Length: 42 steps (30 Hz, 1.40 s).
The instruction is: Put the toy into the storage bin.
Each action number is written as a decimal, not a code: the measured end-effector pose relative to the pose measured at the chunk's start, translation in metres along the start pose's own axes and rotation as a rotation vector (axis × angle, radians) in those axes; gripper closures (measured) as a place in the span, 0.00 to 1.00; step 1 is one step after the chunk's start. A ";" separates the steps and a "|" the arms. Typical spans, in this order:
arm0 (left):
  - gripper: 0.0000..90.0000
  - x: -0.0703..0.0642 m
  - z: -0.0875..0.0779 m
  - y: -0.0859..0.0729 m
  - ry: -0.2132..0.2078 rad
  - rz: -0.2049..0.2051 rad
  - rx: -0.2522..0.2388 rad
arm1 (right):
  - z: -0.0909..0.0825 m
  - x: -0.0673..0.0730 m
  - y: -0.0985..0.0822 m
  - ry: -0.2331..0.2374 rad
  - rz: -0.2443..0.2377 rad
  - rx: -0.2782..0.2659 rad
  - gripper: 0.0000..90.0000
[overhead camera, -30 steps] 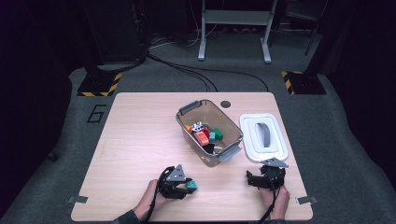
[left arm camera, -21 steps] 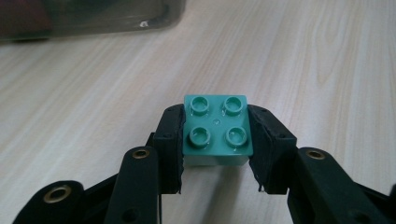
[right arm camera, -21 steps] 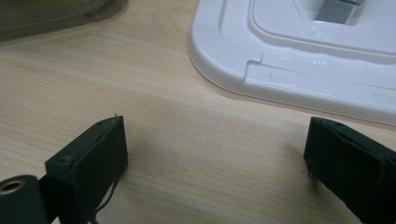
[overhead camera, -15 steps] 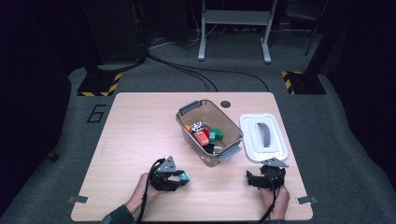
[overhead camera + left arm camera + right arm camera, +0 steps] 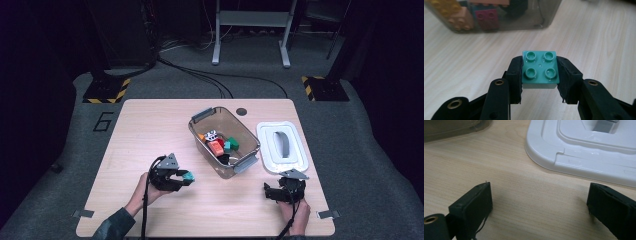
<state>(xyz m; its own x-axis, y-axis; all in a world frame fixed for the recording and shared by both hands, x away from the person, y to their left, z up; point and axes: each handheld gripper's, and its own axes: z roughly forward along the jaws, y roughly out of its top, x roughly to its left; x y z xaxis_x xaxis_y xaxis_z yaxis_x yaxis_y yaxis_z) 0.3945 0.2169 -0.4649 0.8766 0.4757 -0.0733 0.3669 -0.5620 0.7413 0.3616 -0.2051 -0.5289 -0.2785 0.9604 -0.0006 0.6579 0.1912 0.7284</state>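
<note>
- The left gripper (image 5: 181,176) is clamping one teal four-stud plastic brick (image 5: 540,69) and has lifted it off the light wooden table (image 5: 150,130), moving toward 2 o'clock.
- One clear plastic bin (image 5: 250,145) is awaiting it; deposit likely follows.
- The right gripper (image 5: 539,207) is resting open, empty, beside one white lid (image 5: 586,147).

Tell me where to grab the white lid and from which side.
Take the lid by its raised grey handle in the middle, coming from straight above. It lies flat on the table, so the thin rim gives little to pinch. The open right claw sits just in front of it.
</note>
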 end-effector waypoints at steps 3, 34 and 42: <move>0.66 0.007 -0.008 0.007 0.023 0.005 0.000 | 0.000 0.000 0.000 0.000 0.000 0.000 0.06; 0.66 0.071 -0.055 0.093 0.127 0.056 0.069 | 0.000 0.000 0.000 0.003 0.003 -0.001 0.06; 0.66 0.080 -0.052 0.127 0.152 0.089 0.126 | 0.000 0.000 0.000 0.003 0.003 -0.001 0.06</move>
<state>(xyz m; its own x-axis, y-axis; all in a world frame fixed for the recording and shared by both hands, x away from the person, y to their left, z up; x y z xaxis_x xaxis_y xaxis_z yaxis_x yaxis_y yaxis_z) 0.4949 0.2189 -0.3419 0.8536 0.5119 0.0970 0.3349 -0.6816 0.6506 0.3618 -0.2054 -0.5289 -0.2782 0.9605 0.0035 0.6578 0.1879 0.7294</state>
